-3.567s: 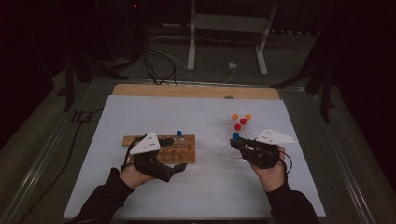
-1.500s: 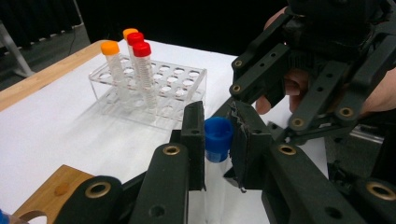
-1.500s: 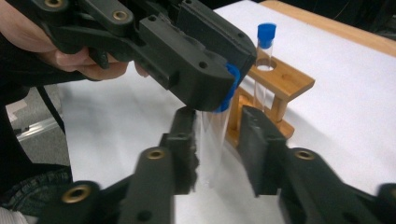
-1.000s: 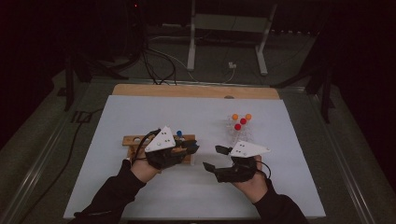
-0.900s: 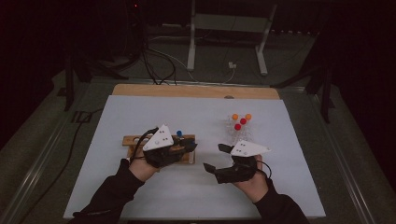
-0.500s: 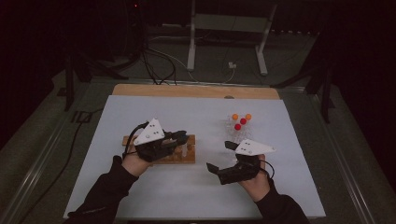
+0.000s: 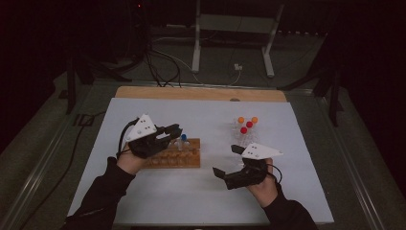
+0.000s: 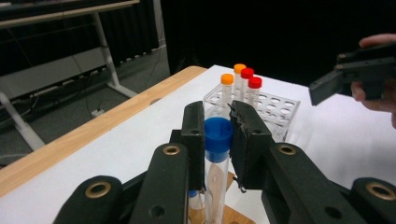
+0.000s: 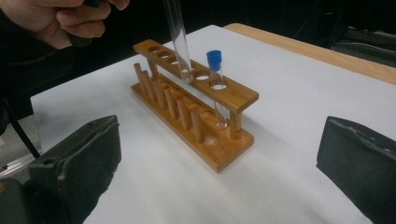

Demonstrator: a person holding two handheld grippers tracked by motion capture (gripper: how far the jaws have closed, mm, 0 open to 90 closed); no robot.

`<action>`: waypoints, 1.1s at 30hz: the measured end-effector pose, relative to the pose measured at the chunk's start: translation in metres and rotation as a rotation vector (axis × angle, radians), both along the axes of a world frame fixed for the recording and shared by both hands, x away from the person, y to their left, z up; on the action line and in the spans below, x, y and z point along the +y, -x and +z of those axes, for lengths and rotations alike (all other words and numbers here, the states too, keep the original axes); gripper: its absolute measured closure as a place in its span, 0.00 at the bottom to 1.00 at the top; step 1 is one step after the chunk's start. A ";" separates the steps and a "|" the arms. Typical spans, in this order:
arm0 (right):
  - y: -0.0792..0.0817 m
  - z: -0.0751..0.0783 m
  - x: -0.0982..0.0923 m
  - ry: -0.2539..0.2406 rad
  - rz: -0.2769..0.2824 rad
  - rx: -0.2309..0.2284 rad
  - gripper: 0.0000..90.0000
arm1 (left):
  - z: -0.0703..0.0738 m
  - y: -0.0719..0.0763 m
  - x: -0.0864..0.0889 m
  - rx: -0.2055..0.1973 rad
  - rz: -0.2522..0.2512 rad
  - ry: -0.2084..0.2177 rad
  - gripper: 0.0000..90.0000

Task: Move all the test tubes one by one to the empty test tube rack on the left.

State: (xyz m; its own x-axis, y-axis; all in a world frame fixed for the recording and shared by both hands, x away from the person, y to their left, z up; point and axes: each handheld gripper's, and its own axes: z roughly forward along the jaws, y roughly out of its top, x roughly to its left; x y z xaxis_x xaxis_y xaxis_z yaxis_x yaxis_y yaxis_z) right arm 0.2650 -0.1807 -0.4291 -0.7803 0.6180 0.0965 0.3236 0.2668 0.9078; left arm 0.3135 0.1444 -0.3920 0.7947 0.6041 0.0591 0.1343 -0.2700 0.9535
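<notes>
On the left, my left gripper point(image 8: 218, 140) pinches a blue-capped test tube point(image 8: 217, 163) by its cap, its lower end at a hole of the wooden rack point(image 7: 179, 155). Farther right, my right gripper point(image 7: 229, 162) hangs spread wide, empty, near the clear rack point(image 7: 244, 128) of orange- and red-capped tubes.

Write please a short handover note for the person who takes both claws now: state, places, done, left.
Left claw: shut on a blue-capped tube, upright, its lower end at a hole in the wooden rack.
Right claw: jaws just opened wide, nothing between them, above the table.
Things: a second blue tube stands in the wooden rack; two orange-capped and two red-capped tubes stand in the clear rack.
Done: one tube seated.
Left: probably lower and release the held tube; the others may follow.
</notes>
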 end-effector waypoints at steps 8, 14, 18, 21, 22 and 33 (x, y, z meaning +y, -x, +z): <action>0.000 -0.002 0.001 0.004 0.007 0.003 0.00 | -0.004 -0.007 0.003 -0.027 0.029 0.004 0.86; 0.000 -0.002 0.000 0.000 0.010 0.002 0.00 | -0.012 -0.015 0.005 -0.018 0.050 -0.003 0.86; 0.000 -0.002 -0.001 -0.003 0.010 0.006 0.00 | -0.020 -0.019 0.003 0.007 0.054 -0.004 0.86; 0.000 -0.002 -0.001 -0.003 0.010 0.005 0.00 | -0.025 -0.021 0.003 0.013 0.068 -0.016 0.86; 0.000 -0.002 -0.002 -0.003 0.008 0.005 0.00 | -0.027 -0.022 0.004 0.019 0.071 -0.018 0.86; -0.001 -0.002 -0.003 -0.006 0.009 0.007 0.00 | -0.045 -0.023 0.000 0.069 0.069 -0.032 0.86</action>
State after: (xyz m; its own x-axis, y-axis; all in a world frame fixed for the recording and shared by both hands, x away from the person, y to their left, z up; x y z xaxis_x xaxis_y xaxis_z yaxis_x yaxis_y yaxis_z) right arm 0.2656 -0.1839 -0.4315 -0.7852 0.6102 0.1058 0.3274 0.2640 0.9073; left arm 0.3366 0.1446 -0.4370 0.7541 0.6563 0.0256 0.2191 -0.2881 0.9322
